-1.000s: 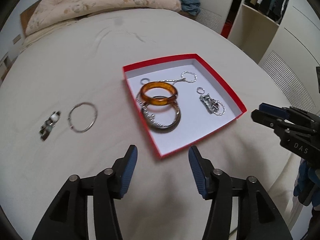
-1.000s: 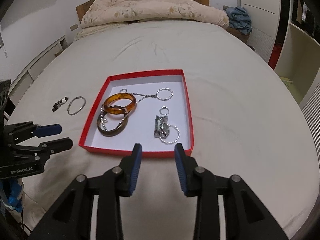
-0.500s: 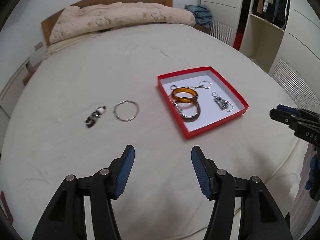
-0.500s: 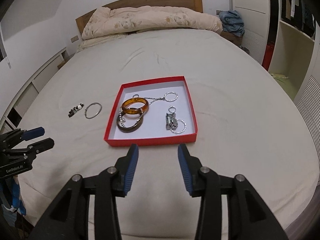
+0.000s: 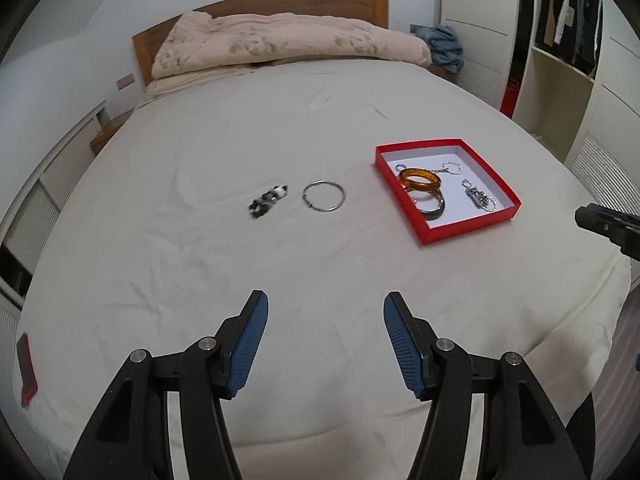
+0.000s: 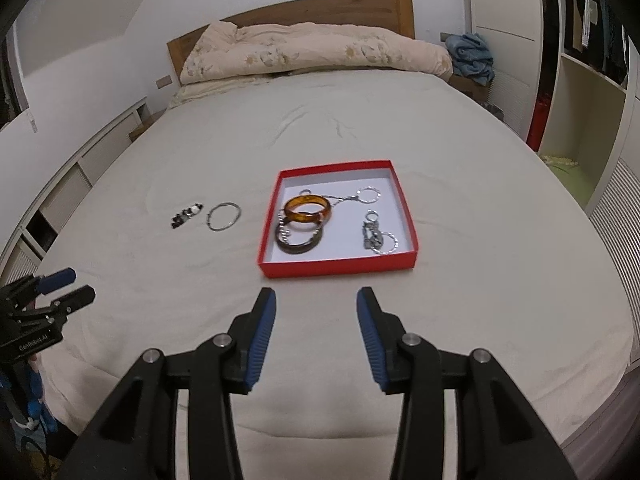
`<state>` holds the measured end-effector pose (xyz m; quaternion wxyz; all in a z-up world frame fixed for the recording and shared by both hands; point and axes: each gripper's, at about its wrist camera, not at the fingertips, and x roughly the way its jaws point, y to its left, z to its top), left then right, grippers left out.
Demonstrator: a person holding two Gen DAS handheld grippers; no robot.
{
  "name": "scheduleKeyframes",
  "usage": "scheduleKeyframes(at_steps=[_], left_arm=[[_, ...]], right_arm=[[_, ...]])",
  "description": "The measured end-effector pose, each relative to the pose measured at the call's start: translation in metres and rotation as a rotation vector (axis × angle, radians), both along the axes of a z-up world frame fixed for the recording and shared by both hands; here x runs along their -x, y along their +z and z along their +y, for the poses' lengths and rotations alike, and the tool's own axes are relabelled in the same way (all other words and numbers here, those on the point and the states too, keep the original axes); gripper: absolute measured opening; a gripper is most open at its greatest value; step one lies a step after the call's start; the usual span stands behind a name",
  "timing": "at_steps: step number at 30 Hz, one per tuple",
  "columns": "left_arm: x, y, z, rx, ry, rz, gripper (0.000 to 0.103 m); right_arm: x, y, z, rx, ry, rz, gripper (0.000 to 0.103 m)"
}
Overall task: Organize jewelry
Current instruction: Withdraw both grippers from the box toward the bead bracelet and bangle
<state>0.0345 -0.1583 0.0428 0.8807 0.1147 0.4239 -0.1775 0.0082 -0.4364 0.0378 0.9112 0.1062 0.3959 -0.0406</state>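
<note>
Blue-padded left gripper (image 5: 326,312) tilted down over bed (image 5: 280,248), jaws apart, empty.

I see a wide bed (image 6: 460,200) with a beige sheet, a rolled quilt (image 6: 312,54) at its wooden headboard (image 6: 320,10), and blue cloth (image 6: 472,56) beside it.

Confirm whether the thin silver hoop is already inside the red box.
No, the thin silver hoop lies on the bedspread beside the red box.
</note>
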Motion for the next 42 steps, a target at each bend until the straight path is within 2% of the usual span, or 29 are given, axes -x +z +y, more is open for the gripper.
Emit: scheduleKeyframes(at_steps=[5, 7, 10, 16, 22, 32, 42], left_arm=[[0.019, 0.003, 0.017, 0.01, 0.027, -0.012, 0.065], [0.026, 0.005, 0.024, 0.009, 0.04, -0.018, 0.072], [0.036, 0.011, 0.033, 0.013, 0.059, -0.038, 0.077], [0.057, 0.019, 0.056, 0.025, 0.107, -0.066, 0.082], [0.069, 0.024, 0.087, 0.059, 0.185, -0.065, 0.083], [0.085, 0.036, 0.112, 0.047, 0.263, -0.108, 0.088], [0.065, 0.009, 0.143, 0.041, 0.355, -0.061, 0.089]], right_arm=[[0.01, 0.011, 0.024, 0.0, 0.019, -0.013, 0.042], [0.015, 0.015, 0.038, 0.008, 0.037, -0.018, 0.043], [0.022, 0.018, 0.058, 0.014, 0.065, -0.021, 0.043], [0.04, 0.03, 0.091, 0.04, 0.118, -0.04, 0.043], [0.056, 0.047, 0.106, 0.041, 0.136, -0.088, 0.044], [0.069, 0.074, 0.126, 0.053, 0.182, -0.163, 0.046], [0.05, 0.067, 0.132, 0.02, 0.214, -0.151, 0.048]])
